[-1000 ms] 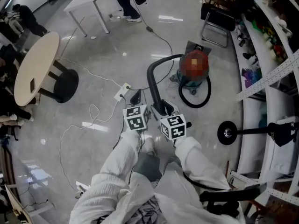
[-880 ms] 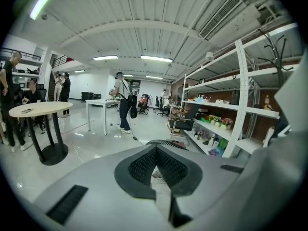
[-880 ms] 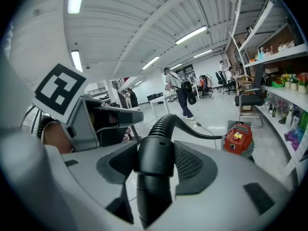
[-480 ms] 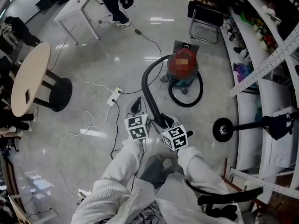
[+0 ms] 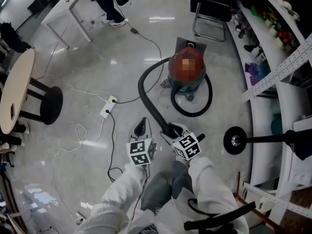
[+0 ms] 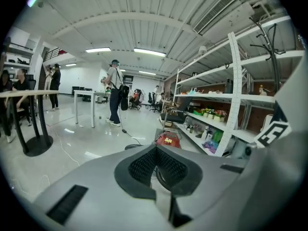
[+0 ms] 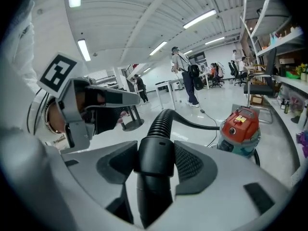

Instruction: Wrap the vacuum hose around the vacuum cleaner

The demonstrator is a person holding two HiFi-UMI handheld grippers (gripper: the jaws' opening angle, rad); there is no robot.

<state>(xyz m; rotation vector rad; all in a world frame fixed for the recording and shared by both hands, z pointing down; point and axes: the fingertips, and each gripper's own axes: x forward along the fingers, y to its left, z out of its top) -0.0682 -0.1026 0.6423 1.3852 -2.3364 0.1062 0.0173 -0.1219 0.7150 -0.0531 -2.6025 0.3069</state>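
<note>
Head view: one vacuum cleaner (image 5: 187, 85); right hand-held gripper (image 5: 171, 130) clamps its one hose (image 5: 141, 87), left hand-held gripper (image 5: 141, 127) closed empty.

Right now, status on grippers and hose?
Right gripper shut on hose. Left gripper shut, empty. Hose unwrapped, loose beside vacuum cleaner. White cable on floor nearby.

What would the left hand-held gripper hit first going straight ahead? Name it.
Probably the vacuum hose curving across the floor, just before the red vacuum cleaner; depth there is unclear.
</note>
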